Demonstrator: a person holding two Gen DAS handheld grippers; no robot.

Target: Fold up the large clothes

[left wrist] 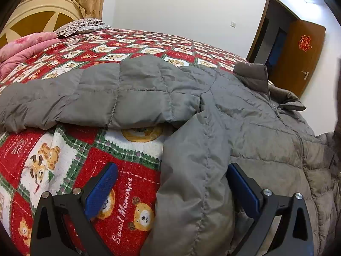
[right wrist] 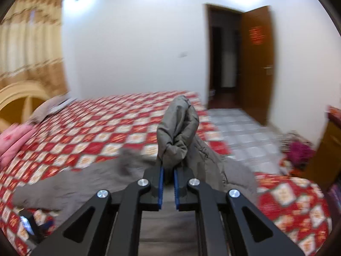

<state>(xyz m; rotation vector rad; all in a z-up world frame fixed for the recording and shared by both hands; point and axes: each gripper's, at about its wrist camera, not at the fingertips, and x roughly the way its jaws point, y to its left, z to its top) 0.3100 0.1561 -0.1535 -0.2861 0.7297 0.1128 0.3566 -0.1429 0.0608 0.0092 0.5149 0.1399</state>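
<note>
A grey quilted puffer jacket (left wrist: 245, 111) lies spread on the bed, one sleeve (left wrist: 81, 98) stretched to the left, collar at the right. My left gripper (left wrist: 172, 170) is open low over the bed, its blue-padded fingers on either side of the jacket's side edge (left wrist: 191, 181). In the right wrist view my right gripper (right wrist: 168, 170) is shut on a bunched fold of the grey jacket (right wrist: 177, 128) and holds it lifted above the rest of the jacket (right wrist: 85, 181). The left gripper (right wrist: 32, 226) shows at the lower left of that view.
The bed has a red patchwork bear quilt (left wrist: 119, 183). A pink folded blanket (left wrist: 23, 47) and a striped pillow (left wrist: 78, 25) lie by the headboard. A brown door (right wrist: 255, 64) stands open beyond the bed. A wooden cabinet (right wrist: 326, 149) is at the right.
</note>
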